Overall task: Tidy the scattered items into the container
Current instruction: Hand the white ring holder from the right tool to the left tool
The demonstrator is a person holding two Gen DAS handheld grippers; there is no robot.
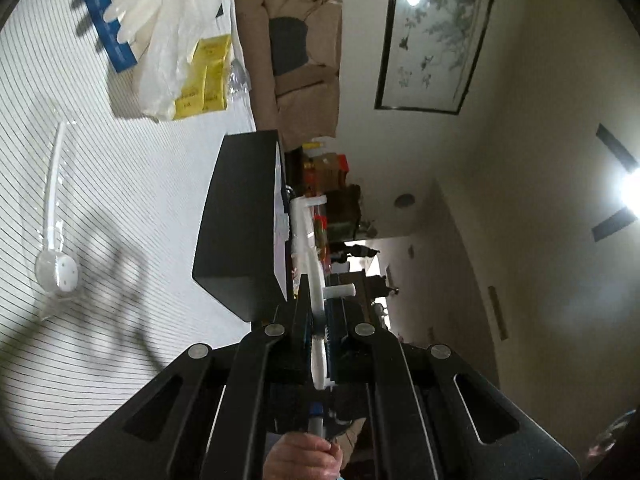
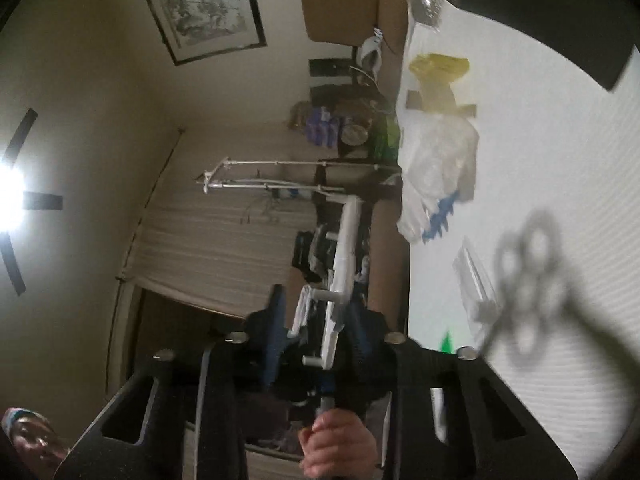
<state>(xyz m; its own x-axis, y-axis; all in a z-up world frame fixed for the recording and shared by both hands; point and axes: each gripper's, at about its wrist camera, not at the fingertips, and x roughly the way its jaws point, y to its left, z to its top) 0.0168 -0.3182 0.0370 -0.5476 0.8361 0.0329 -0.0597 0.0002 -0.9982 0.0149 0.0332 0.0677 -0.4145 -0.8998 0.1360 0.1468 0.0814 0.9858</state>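
The views are rolled sideways. In the left wrist view my left gripper (image 1: 318, 320) is shut on a long white plastic piece (image 1: 310, 256) that sticks forward beside the rim of the black container (image 1: 236, 232). On the striped cloth lie a bagged white shower head (image 1: 56, 264), a blue pack with white gloves (image 1: 112, 12), a white plastic bag (image 1: 176, 48) and yellow packets (image 1: 208, 76). In the right wrist view my right gripper (image 2: 316, 320) stands open around a white plastic piece (image 2: 344, 264). The black container's corner (image 2: 560, 12) shows at top right.
In the right wrist view the cloth holds a yellow packet (image 2: 438, 76), a clear plastic bag (image 2: 436, 176), a blue item (image 2: 440, 216) and a clear sleeve (image 2: 476, 276). Cardboard boxes (image 1: 304, 60), a framed painting (image 1: 436, 36) and room clutter lie beyond the table edge.
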